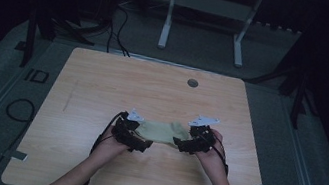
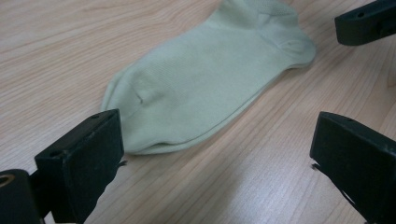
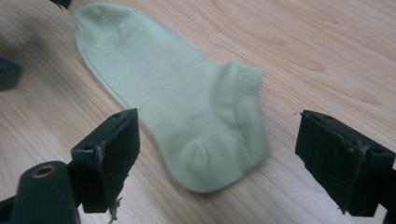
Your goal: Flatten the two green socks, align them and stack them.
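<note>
A pale green ankle sock (image 1: 163, 132) lies flat on the wooden table (image 1: 102, 87), between my two grippers. My left gripper (image 1: 134, 136) is at its toe end, and the left gripper view shows the sock (image 2: 205, 79) just ahead of the wide-open jaws (image 2: 217, 140), which touch nothing. My right gripper (image 1: 189, 141) is at the cuff and heel end. In the right gripper view the heel of the sock (image 3: 187, 107) lies between the spread jaws (image 3: 219, 140), and the pads stand clear of it.
A round cable hole (image 1: 193, 83) sits in the tabletop near the far edge. Beyond the table stands a white desk frame (image 1: 166, 22), with cables (image 1: 117, 29) on the dark floor. A hand holds each gripper near the front edge.
</note>
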Motion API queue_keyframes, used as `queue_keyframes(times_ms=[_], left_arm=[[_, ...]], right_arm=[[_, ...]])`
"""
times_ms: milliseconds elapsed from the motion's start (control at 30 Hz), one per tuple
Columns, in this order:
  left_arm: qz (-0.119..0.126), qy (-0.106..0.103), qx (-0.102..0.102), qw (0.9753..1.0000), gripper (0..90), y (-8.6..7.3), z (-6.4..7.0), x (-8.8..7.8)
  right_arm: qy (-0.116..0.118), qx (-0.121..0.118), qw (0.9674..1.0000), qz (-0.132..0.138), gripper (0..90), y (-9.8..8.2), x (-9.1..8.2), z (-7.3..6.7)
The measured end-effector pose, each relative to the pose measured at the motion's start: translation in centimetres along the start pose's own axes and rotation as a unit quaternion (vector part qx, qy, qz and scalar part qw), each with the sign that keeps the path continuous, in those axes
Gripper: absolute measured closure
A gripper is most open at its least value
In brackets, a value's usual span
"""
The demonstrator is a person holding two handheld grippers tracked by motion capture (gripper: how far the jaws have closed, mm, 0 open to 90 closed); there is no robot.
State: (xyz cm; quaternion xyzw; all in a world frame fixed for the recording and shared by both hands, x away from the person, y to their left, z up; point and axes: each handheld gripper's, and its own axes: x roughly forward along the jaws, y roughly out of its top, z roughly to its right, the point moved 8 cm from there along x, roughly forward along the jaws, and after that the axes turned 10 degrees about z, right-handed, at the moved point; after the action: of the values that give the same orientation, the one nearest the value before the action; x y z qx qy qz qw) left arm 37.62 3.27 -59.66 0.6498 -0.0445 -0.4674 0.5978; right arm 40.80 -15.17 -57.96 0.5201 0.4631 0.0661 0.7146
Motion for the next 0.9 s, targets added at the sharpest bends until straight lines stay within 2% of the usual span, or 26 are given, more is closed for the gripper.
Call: queue_keyframes(times_ms=[133,267,400,500,567,733,800,900], left_arm=[[0.002,0.011,0.026,0.9996,3.0,-0.4,-0.1,-0.4],[0.006,0.018,0.024,0.9995,3.0,-0.9,-0.4,-0.8],[0.016,0.017,0.013,0.9997,3.0,-1.4,-0.9,-1.4],[0.030,0.042,0.026,0.9983,3.1,-1.8,-1.5,-2.1],[0.028,0.040,0.021,0.9986,3.1,-2.2,-1.8,-2.5],[0.034,0.053,0.004,0.9980,3.1,-2.8,-2.7,-3.6],[0.046,0.058,-0.009,0.9972,3.1,-3.0,-2.7,-4.2],[0.041,0.053,-0.013,0.9977,3.1,-3.6,-2.6,-4.7]], right_arm=[[-0.012,0.001,0.9998,0.016,12.6,-0.3,-0.6,0.8],[-0.016,0.002,0.9997,0.018,12.6,-0.9,-1.2,1.4],[-0.022,0.008,0.9996,0.015,12.6,-1.7,-2.0,2.0],[-0.033,0.002,0.9990,0.030,12.4,-2.2,-2.6,2.5],[-0.039,0.010,0.9985,0.037,12.4,-2.7,-3.0,2.9],[-0.042,0.029,0.9979,0.039,12.5,-4.1,-4.1,3.6],[-0.044,0.034,0.9973,0.047,12.5,-4.6,-4.6,3.9],[-0.048,0.041,0.9965,0.054,12.5,-5.5,-5.4,4.2]])
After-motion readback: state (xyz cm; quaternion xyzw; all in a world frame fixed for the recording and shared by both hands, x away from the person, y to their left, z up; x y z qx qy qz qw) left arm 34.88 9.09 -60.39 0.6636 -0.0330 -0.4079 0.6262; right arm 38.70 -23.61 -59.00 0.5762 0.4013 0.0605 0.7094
